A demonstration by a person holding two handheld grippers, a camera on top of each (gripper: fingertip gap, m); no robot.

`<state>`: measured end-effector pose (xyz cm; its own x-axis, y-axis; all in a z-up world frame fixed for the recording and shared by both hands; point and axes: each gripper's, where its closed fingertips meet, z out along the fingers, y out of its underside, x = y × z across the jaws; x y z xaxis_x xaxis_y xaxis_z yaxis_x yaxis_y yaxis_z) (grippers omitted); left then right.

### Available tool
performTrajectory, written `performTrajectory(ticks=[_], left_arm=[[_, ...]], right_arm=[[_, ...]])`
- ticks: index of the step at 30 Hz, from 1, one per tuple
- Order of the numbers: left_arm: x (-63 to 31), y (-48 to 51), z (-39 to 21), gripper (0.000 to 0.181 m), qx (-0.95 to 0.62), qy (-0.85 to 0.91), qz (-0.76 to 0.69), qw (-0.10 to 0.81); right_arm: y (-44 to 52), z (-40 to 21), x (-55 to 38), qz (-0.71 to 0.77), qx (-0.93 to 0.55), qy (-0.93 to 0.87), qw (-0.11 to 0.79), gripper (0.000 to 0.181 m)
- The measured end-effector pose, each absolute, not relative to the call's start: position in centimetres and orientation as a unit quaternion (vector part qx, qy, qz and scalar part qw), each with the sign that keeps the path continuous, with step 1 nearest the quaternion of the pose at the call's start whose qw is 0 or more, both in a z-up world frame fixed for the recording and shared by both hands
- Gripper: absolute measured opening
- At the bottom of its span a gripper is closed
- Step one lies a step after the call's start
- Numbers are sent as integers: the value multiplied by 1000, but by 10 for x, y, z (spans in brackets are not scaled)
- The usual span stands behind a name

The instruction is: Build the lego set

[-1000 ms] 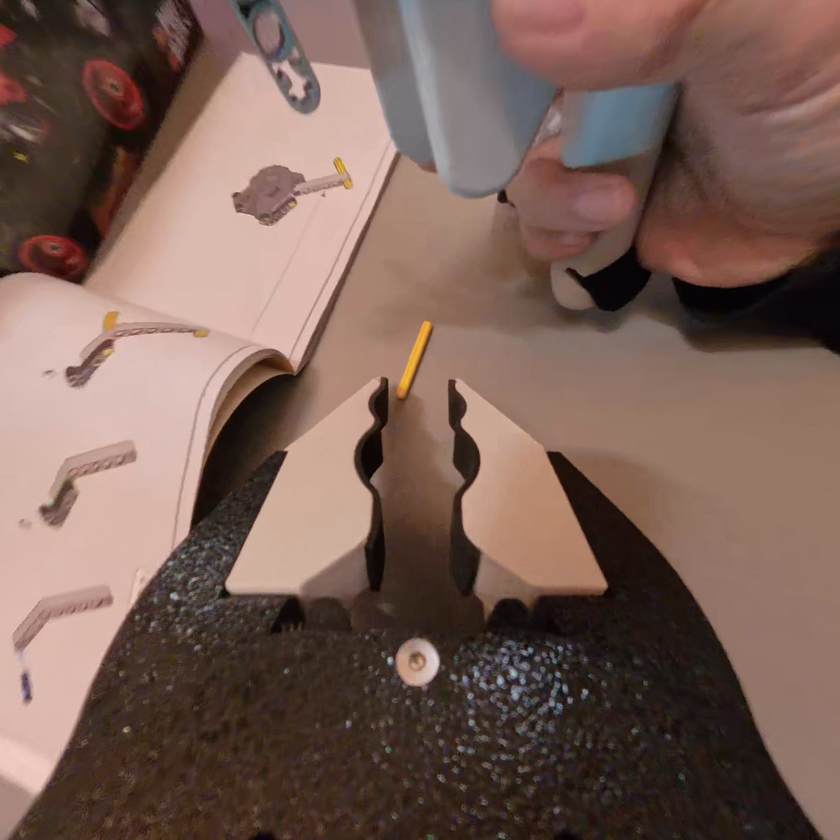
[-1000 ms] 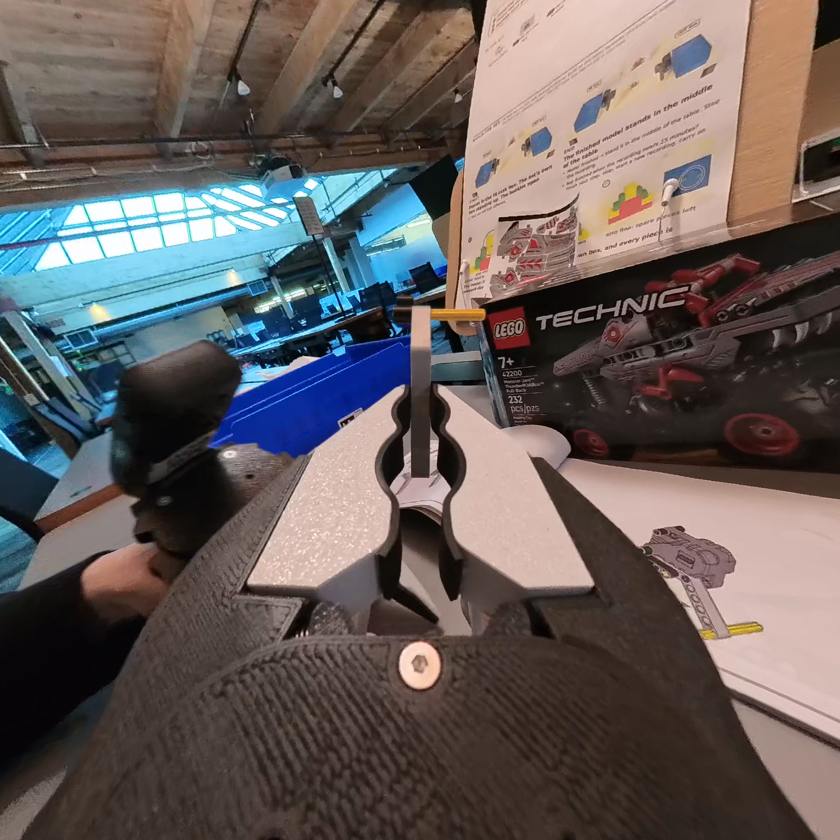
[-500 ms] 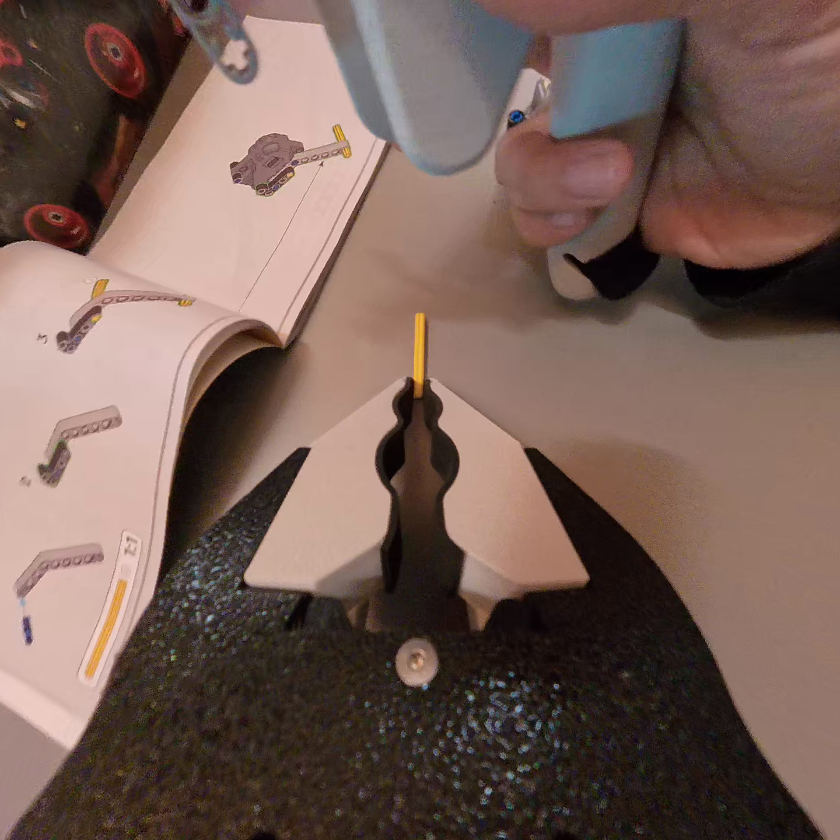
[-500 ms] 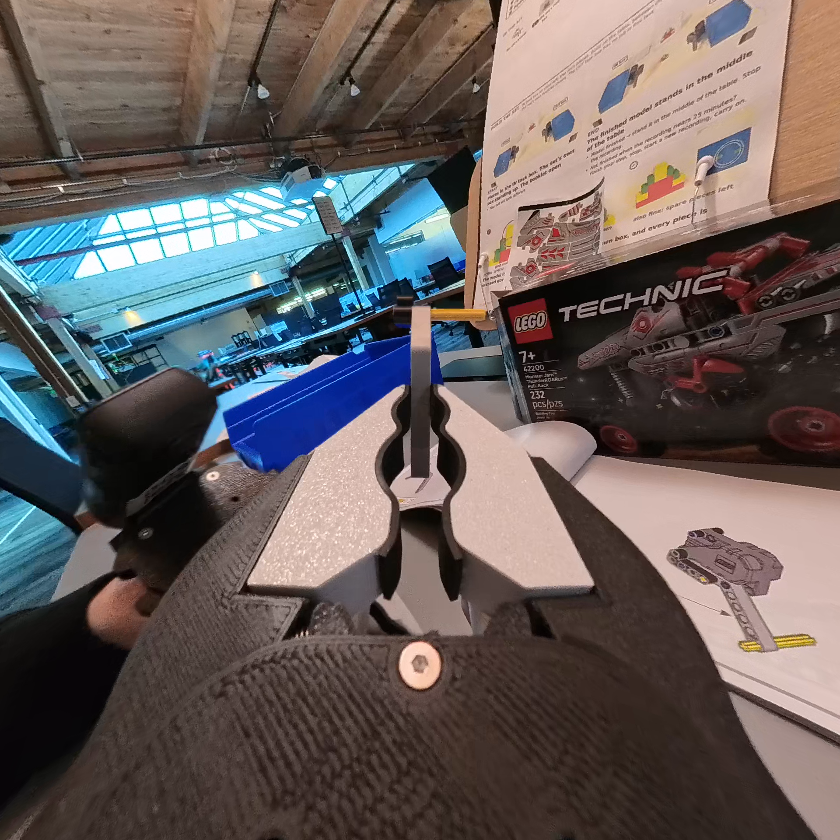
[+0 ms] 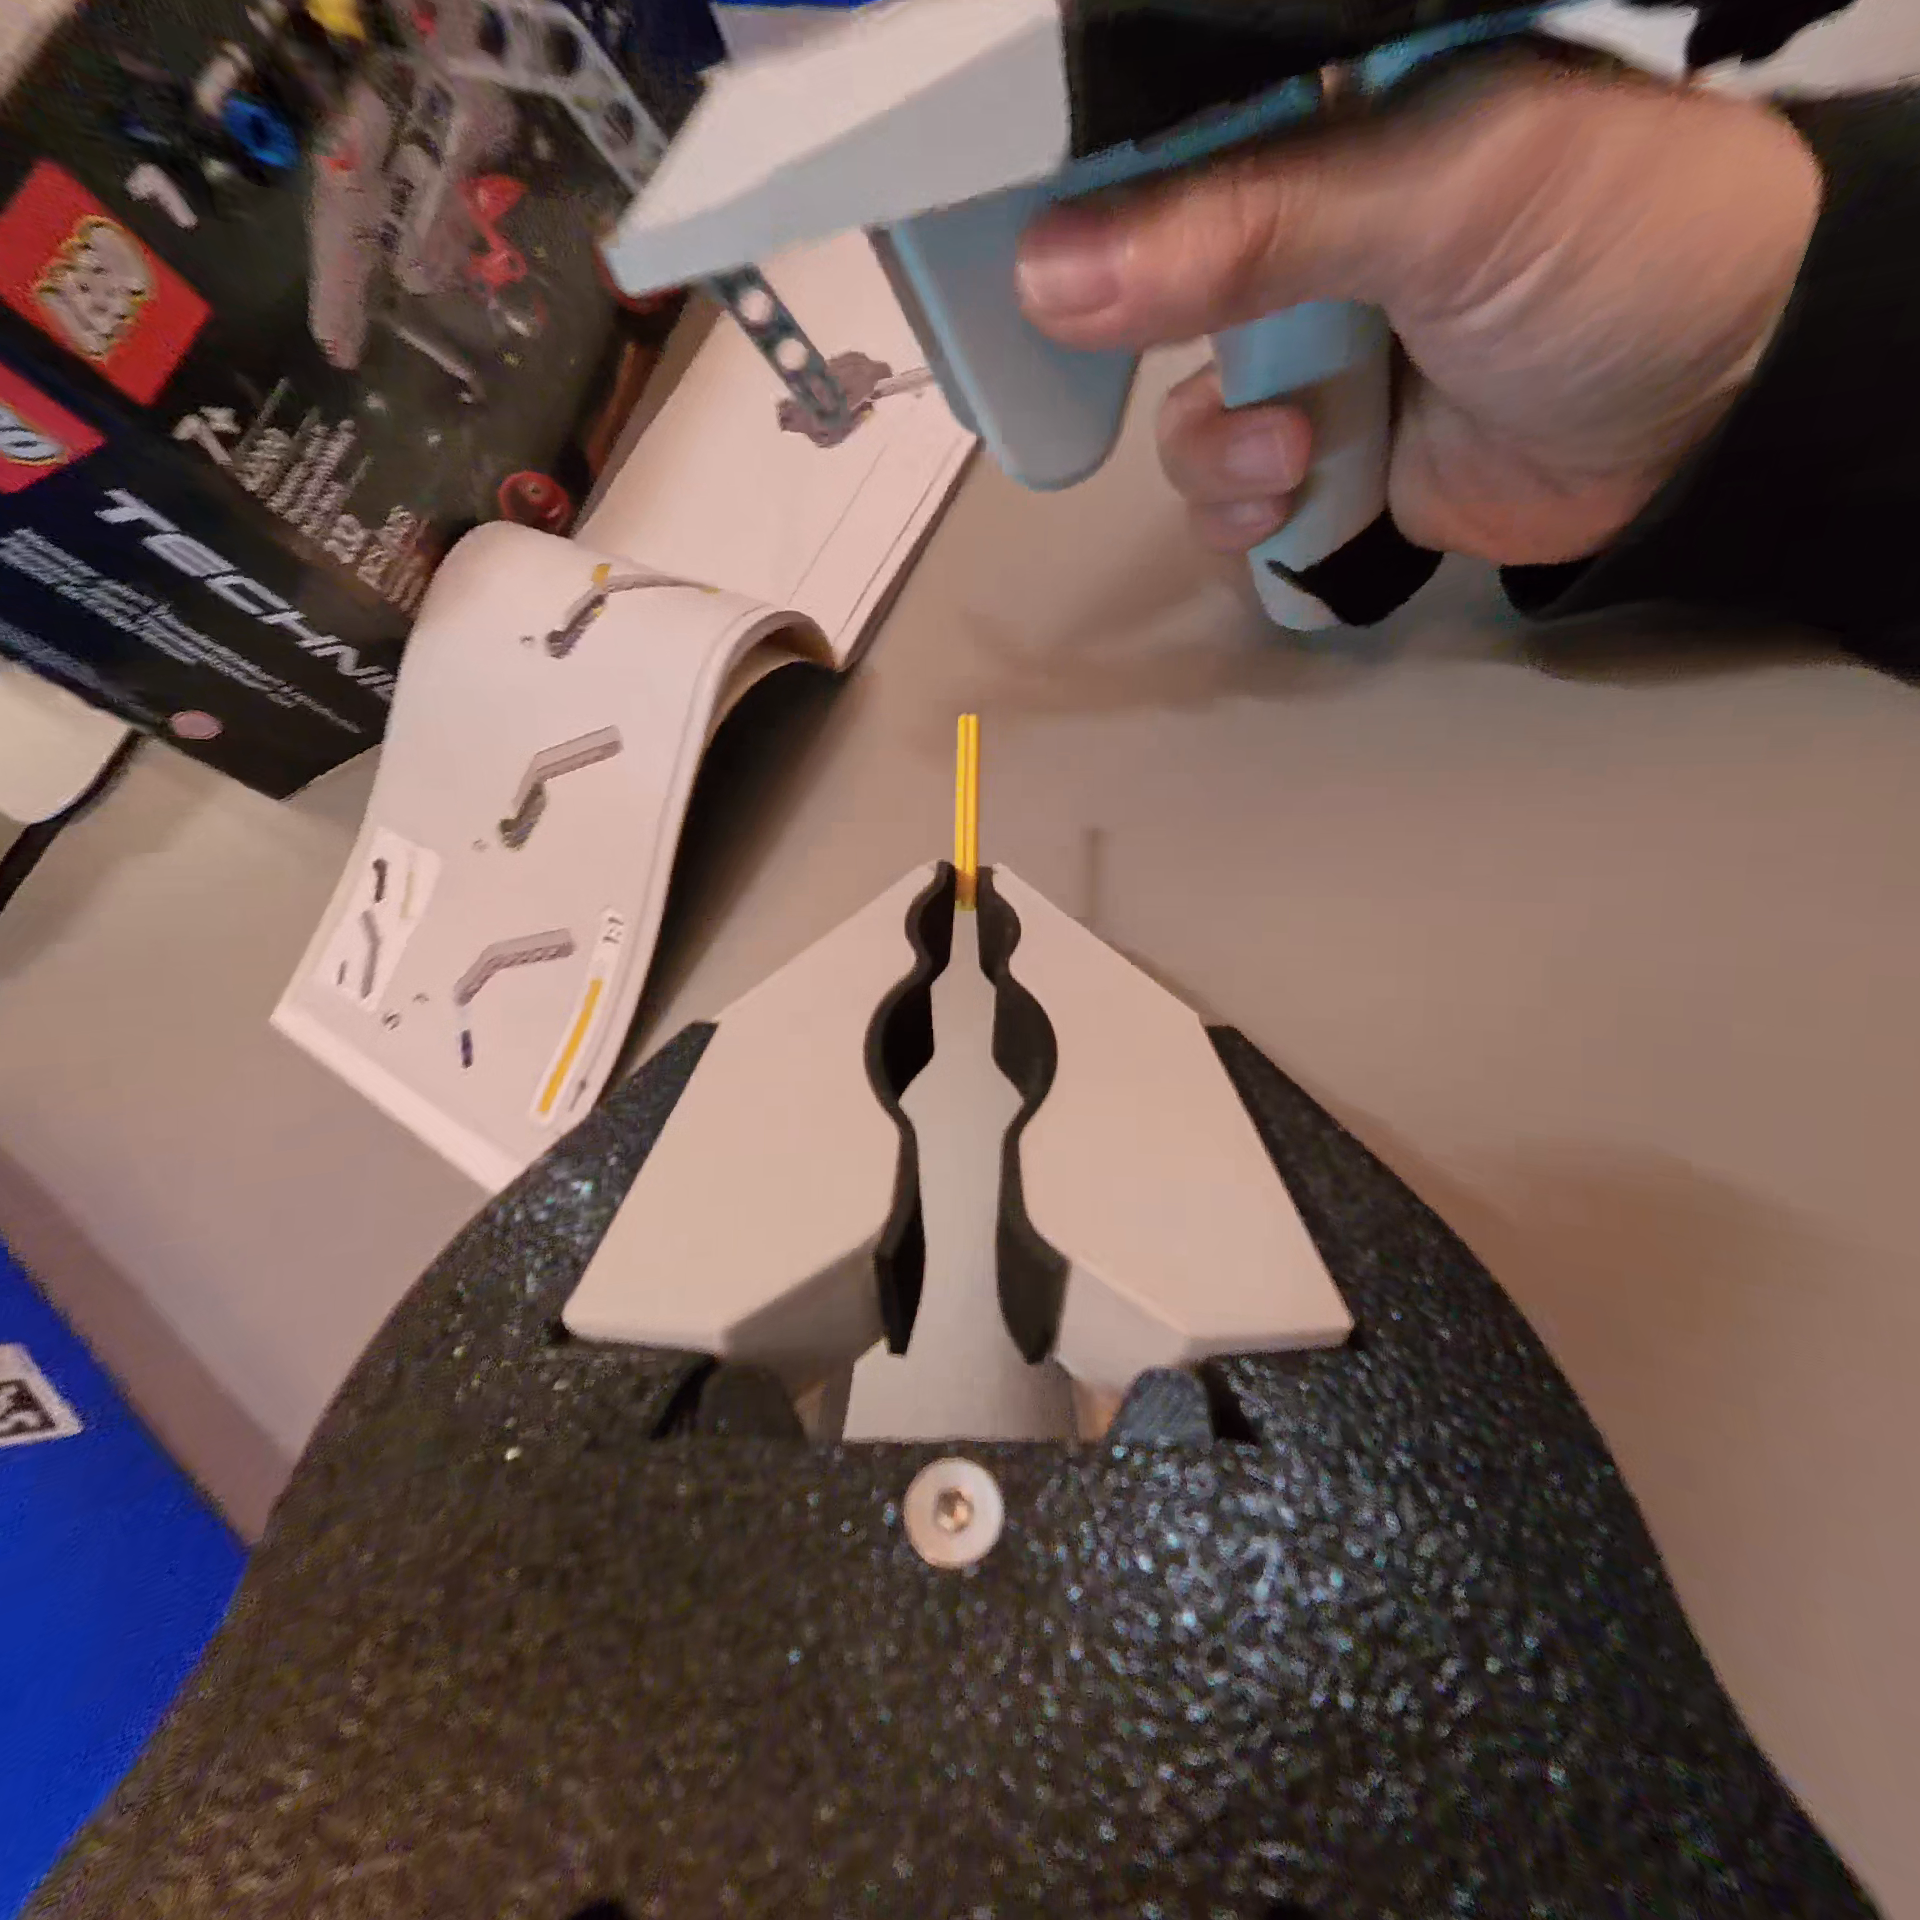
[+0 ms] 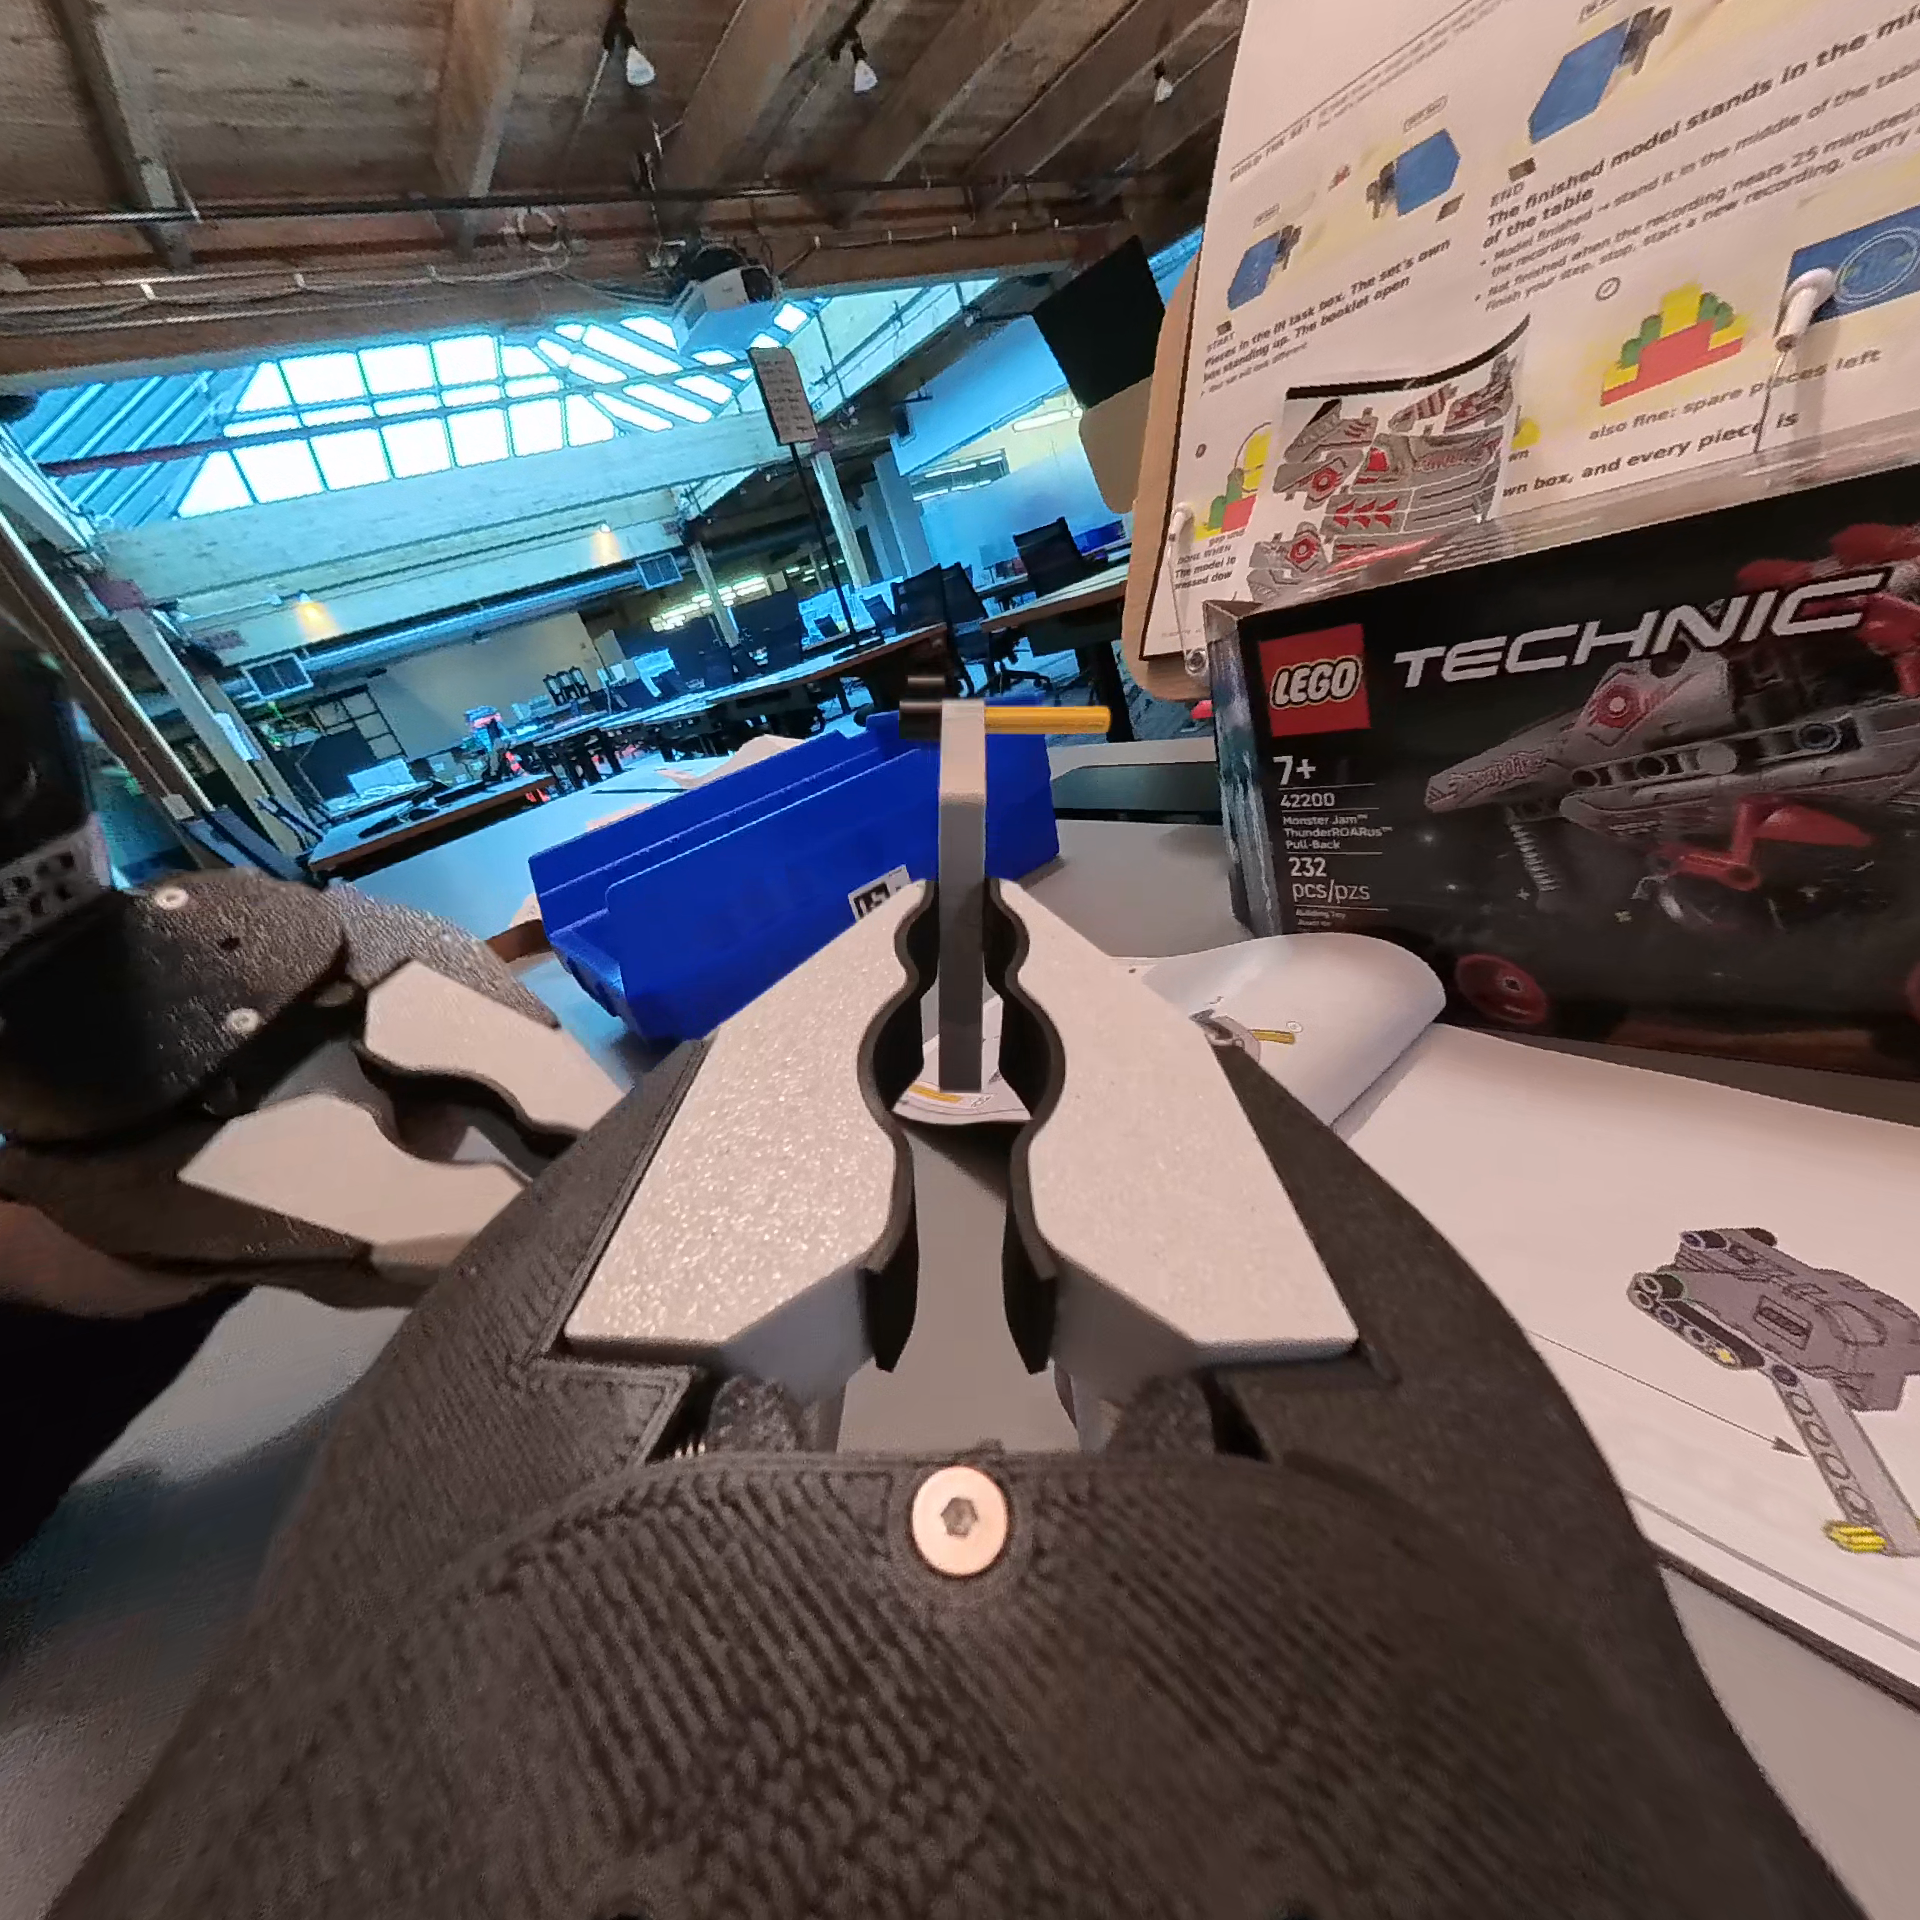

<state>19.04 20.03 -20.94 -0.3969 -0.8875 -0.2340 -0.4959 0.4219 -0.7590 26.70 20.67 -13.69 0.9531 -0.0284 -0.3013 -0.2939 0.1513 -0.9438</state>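
My left gripper (image 5: 966,878) is shut on one end of a thin yellow axle (image 5: 967,800), which sticks straight out past the tips above the grey table (image 5: 1455,1039). My right gripper (image 6: 958,894) is shut on a grey beam (image 6: 958,831) that stands upright. A second yellow axle (image 6: 1044,719) and a black pin (image 6: 920,719) cross the beam's top end. In the left wrist view the beam (image 5: 774,332) hangs from the right gripper, held by a hand (image 5: 1455,312), over the booklet. The left gripper (image 6: 566,1138) shows low at left in the right wrist view.
An open instruction booklet (image 5: 582,790) lies left of centre; it also shows in the right wrist view (image 6: 1558,1195). The black set box (image 6: 1610,779) stands behind it under a printed sheet on a board (image 6: 1558,260). A blue bin (image 6: 769,862) sits at the far left. There is about 11 centimetres between the tips of the two grippers.
My left gripper closed on the yellow axle that lay on the table and lifted it off. My right gripper kept hold of the beam, and the two grippers have come closer together.
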Motion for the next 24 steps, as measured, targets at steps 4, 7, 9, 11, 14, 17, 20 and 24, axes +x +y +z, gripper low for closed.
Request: performTrajectory(ticks=[4,7,9,11,14,17,20,24], left_arm=[[186,196,-193,1,-474,740,-374,298],[183,198,-185,2,-488,721,-390,300],[183,204,-182,2,-502,711,-387,304],[184,211,-181,2,-511,705,-376,315],[186,216,-184,1,-508,716,-353,325],[187,213,-184,1,-499,725,-335,336],[189,211,-180,2,-498,721,-338,345],[194,209,-178,2,-521,694,-381,318]], right_arm=[[209,-140,261,94,-645,131,746,5],[213,-141,253,101,-644,131,747,6],[216,-140,252,99,-642,132,749,6],[219,-142,251,97,-645,129,747,6],[218,-141,250,92,-643,128,749,5],[218,-143,250,87,-647,130,747,5],[220,-142,245,87,-647,124,747,5],[224,-139,234,78,-648,100,751,6]])
